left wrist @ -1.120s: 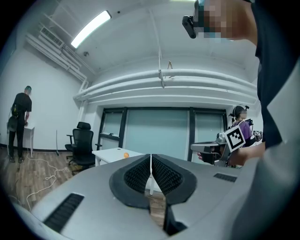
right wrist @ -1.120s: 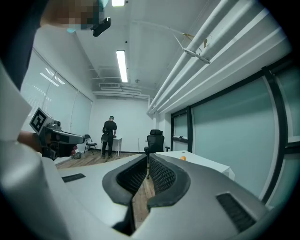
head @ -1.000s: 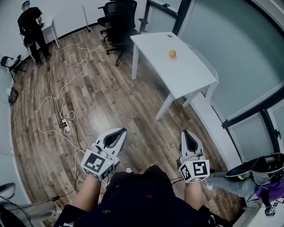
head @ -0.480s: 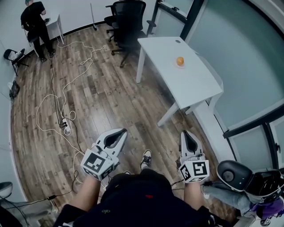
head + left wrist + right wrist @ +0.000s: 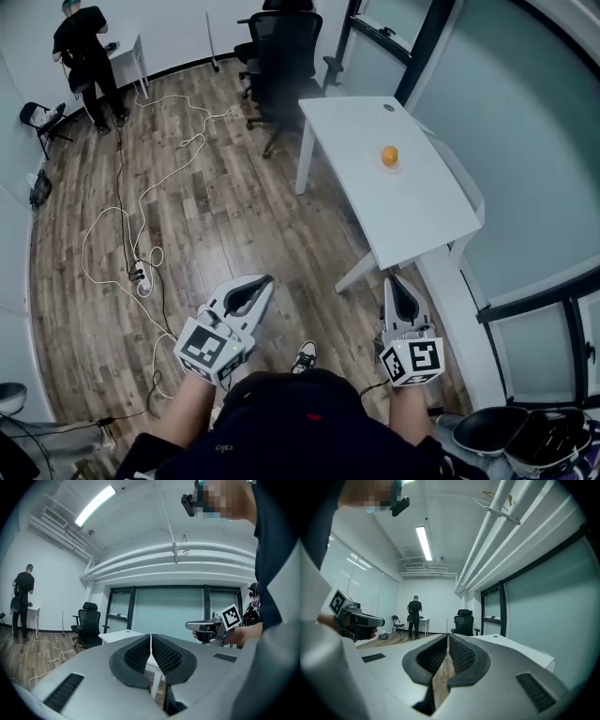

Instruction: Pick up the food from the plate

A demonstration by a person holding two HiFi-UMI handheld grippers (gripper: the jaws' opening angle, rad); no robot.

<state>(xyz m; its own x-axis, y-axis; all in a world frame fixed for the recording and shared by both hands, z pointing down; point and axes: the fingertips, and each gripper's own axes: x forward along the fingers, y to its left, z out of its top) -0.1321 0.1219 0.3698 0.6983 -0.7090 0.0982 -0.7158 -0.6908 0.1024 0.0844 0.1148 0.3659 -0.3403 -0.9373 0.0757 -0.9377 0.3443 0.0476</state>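
Task not started: I've got left gripper (image 5: pixel 263 280) and right gripper (image 5: pixel 394 279) both pressed together, empty; orange food (image 5: pixel 389 156) untouched on plate (image 5: pixel 390 169), far table (image 5: pixel 412 211), well apart

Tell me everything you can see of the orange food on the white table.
The orange food is small, round and smooth-looking, likely a whole fruit; too small to tell more. It sits on the far half of the white table, on what seems a pale plate that barely stands out from the top. Nothing else touches it.
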